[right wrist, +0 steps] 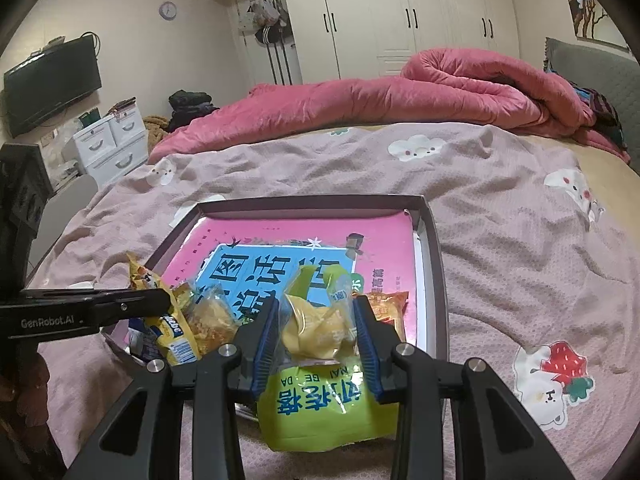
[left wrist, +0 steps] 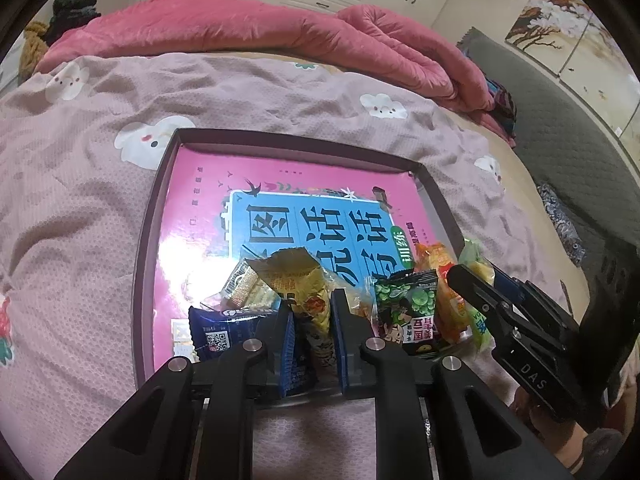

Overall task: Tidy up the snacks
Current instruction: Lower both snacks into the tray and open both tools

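Snacks crowd the tray's [right wrist: 434, 280] near edge, so I clamp my left gripper [left wrist: 312, 320] on the yellow packet [left wrist: 298, 276] and my right gripper [right wrist: 316, 332] on the green-and-yellow pastry bag [right wrist: 320, 400] (both upright) for sorting.

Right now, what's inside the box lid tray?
Inside the tray: a pink book covering its floor, with snack packets piled on the near end. Whatever lies beneath the book is hidden.

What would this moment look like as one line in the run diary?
left gripper: shut on yellow snack packet | right gripper: shut on green snack bag | snacks: piled at tray near edge
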